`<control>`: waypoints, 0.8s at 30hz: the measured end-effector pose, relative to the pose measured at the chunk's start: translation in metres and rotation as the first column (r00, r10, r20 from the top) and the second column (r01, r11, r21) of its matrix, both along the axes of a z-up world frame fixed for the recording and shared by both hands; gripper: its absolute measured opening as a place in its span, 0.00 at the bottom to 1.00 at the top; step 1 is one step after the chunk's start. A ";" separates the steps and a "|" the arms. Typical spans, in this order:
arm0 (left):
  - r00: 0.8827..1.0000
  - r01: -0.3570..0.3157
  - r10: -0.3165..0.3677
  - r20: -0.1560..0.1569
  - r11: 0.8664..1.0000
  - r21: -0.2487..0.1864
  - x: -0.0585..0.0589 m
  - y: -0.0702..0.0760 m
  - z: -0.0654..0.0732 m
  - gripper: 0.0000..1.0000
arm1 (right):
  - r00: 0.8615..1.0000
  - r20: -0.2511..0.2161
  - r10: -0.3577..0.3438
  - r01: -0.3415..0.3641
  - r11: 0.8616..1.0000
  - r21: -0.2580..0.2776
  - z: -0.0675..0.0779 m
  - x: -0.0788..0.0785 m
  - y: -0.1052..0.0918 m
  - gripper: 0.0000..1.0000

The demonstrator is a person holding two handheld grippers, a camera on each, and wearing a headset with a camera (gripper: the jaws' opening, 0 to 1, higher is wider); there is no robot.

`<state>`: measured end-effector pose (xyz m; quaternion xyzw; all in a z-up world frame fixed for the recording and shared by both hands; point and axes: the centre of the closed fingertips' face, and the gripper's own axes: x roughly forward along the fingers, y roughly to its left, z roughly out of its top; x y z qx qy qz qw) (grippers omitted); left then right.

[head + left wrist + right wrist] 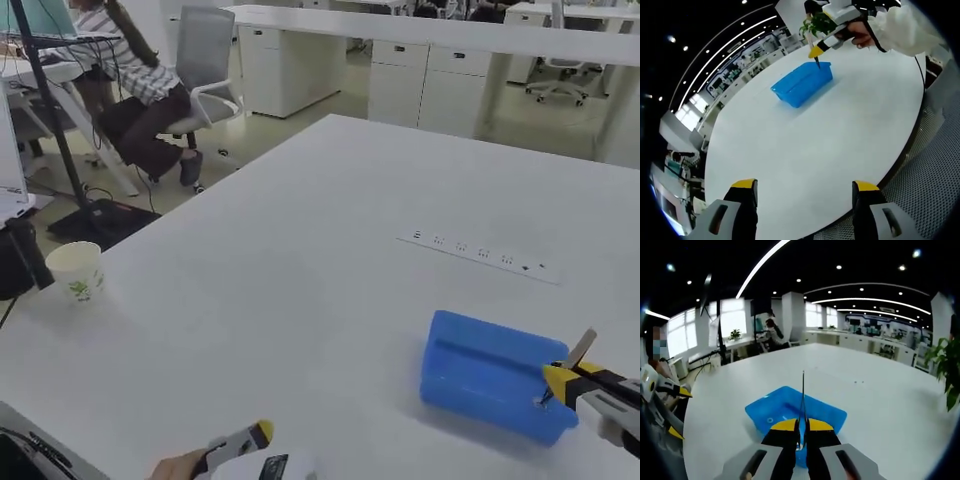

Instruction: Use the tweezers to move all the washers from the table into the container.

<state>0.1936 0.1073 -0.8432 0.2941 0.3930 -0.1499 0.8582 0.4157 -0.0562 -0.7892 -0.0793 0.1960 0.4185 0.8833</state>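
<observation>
1. The right gripper (802, 426) has its jaws pinched tight on the tweezers (802, 392). The thin tips stick out forward past the yellow pads.
2. The tweezers point down inside the right end of the blue container (470, 395), just within the rim. The tips are too fine for me to tell whether they hold anything.
3. One small ring, probably a washer (770, 420), lies on the container floor, to the left of the tweezers in the right gripper view.
4. The left gripper (805, 185) has its jaws spread wide with nothing between them. It sits low at the near edge of the table (300, 280), well apart from the container.
5. Any washers left on the table are too small for me to pick out. A paper cup (77, 270) stands at the far left, and a socket strip (480, 252) lies beyond the container.
6. My reading is that this is the drop-off step, at the container.
7. The next move probably calls for easing the squeeze so the tips part, then lifting clear of the rim without knocking it. After that, a scan of the table for another washer. Those lie flat, so the tips need to come in low and pinch an edge.
</observation>
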 end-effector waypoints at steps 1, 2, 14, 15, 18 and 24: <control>1.000 0.000 0.000 -0.001 1.000 0.001 0.000 0.000 0.000 0.78 | 1.000 -0.002 0.001 -0.001 1.000 -0.002 -0.002 0.001 0.000 0.02; 1.000 0.001 -0.001 -0.004 1.000 0.001 -0.001 0.000 0.000 0.78 | 1.000 -0.005 0.003 -0.003 1.000 -0.009 -0.005 0.001 0.001 0.02; 1.000 0.000 0.000 -0.011 1.000 0.002 -0.002 0.001 0.001 0.78 | 1.000 -0.028 0.010 -0.012 0.998 -0.055 -0.024 0.004 0.004 0.02; 1.000 0.000 0.000 -0.012 1.000 0.002 -0.002 0.001 0.001 0.78 | 0.999 -0.030 0.010 -0.012 0.998 -0.056 -0.025 0.004 0.004 0.02; 1.000 -0.001 0.001 -0.012 1.000 0.003 -0.002 0.002 0.001 0.78 | 0.999 -0.030 0.010 -0.012 0.998 -0.061 -0.027 0.004 0.004 0.02; 1.000 -0.002 0.002 -0.013 1.000 0.004 -0.002 0.002 0.000 0.78 | 0.999 -0.035 -0.002 0.000 0.998 -0.069 -0.030 0.005 0.003 0.03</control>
